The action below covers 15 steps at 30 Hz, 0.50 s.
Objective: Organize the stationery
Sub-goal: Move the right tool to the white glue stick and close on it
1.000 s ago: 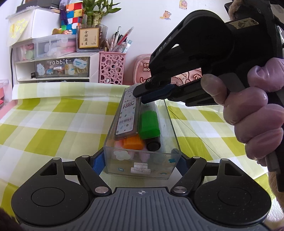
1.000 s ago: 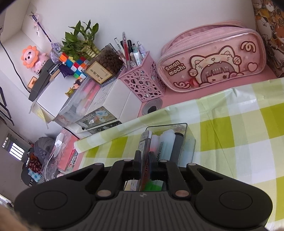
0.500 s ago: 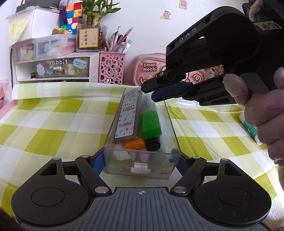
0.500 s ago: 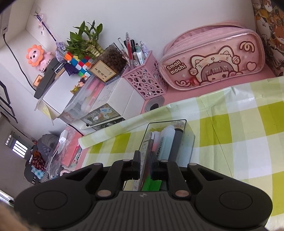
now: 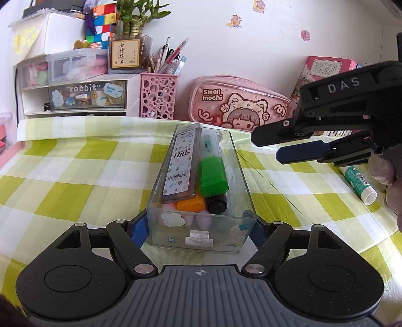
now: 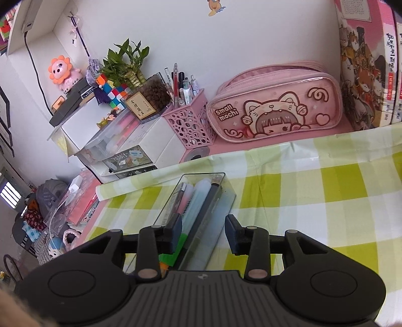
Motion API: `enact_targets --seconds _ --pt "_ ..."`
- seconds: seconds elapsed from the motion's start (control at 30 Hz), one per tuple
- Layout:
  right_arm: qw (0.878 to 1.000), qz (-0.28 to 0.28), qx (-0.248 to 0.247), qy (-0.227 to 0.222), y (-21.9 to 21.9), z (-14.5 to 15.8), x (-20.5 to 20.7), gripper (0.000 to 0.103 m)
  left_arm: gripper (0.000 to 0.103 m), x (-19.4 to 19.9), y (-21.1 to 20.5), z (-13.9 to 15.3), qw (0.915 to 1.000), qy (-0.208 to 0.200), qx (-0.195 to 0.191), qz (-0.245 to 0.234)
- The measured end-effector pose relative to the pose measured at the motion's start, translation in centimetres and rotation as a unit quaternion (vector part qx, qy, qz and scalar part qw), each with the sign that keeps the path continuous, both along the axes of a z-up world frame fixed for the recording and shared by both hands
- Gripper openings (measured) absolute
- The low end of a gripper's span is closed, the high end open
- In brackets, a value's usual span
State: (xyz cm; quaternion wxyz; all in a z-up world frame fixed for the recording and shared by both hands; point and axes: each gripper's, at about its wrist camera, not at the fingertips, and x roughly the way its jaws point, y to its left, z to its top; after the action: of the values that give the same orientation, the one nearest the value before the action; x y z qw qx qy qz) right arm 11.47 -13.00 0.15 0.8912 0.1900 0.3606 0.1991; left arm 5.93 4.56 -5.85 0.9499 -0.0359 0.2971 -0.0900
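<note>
A clear plastic box stands on the green checked tablecloth, and my left gripper is shut on its near end. In it lie a pencil lead case, a green-capped highlighter, an orange marker and a black pen. My right gripper is open and empty, raised to the right of the box. In the right wrist view the right gripper hovers above the box. A glue stick lies on the cloth at the right.
At the back stand a pink mesh pen holder, a pink pencil pouch, a white drawer unit and books. A plant and a puzzle cube sit on the drawers. The cloth's edge runs along the left.
My right gripper let go of the lead case, which now lies in the box. It opened and drew back up and to the right. The left gripper has not moved.
</note>
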Motion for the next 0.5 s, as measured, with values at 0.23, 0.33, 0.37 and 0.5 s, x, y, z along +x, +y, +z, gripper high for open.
enact_targets --seconds 0.23,0.33,0.37,0.5 --pt "1.000 -0.008 -0.012 0.000 -0.9 -0.9 -1.1 0.063 0.076 0.0 0.0 0.0 1.0000 0.000 0.000 0.000" --pt "1.000 -0.004 -0.020 -0.003 -1.1 -1.0 -1.8 0.063 0.076 0.0 0.0 0.0 1.0000 0.000 0.000 0.000" --pt "1.000 0.000 -0.024 -0.005 -1.1 -0.9 -2.1 0.064 0.076 0.0 0.0 0.0 1.0000 0.000 0.000 0.000" --pt "0.999 0.009 -0.041 -0.020 -1.2 -0.8 -3.7 0.065 0.076 0.0 0.0 0.0 1.0000 0.000 0.000 0.000"
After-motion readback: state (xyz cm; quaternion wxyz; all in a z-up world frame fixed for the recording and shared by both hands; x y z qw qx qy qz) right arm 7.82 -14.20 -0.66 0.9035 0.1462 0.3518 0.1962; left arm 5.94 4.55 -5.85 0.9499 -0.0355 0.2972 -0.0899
